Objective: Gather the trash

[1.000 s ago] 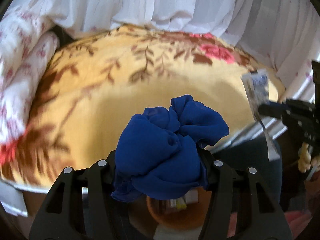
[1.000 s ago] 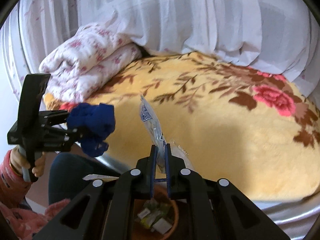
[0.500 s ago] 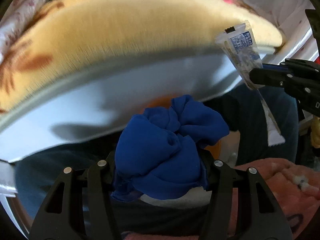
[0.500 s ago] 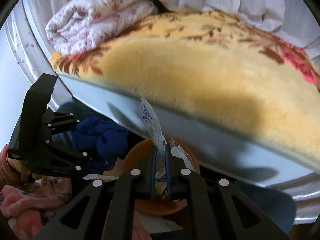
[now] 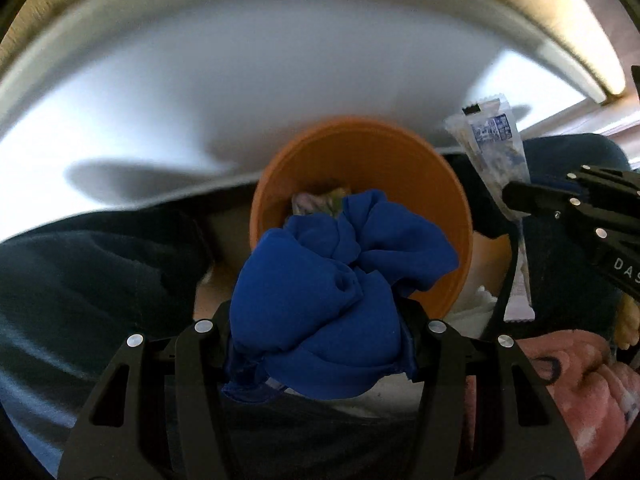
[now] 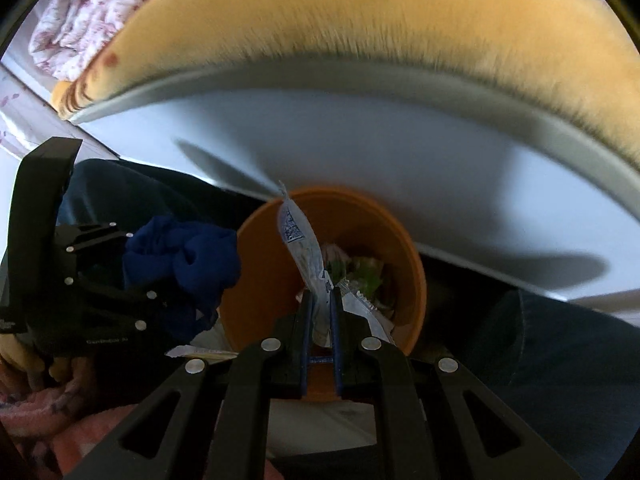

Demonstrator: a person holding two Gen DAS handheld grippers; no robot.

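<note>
Held: my left claw [image 5: 320, 320] clamps blue cloth [image 5: 328, 292]; my right claw [image 6: 320, 308] clamps plastic wrapper [image 6: 302, 248]. Both above orange bin [image 6: 408, 264], some trash inside. Dropping both remains.

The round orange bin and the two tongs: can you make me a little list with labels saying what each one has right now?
bin: round orange plastic bin, open, beside the bed's white side
inside bin: crumpled wrappers
left tongs: shut on a bunched-up blue cloth, in front of the bin's rim
right tongs: shut on a clear plastic wrapper with blue print, in line with the bin's opening
on bed: fuzzy yellow blanket
</note>
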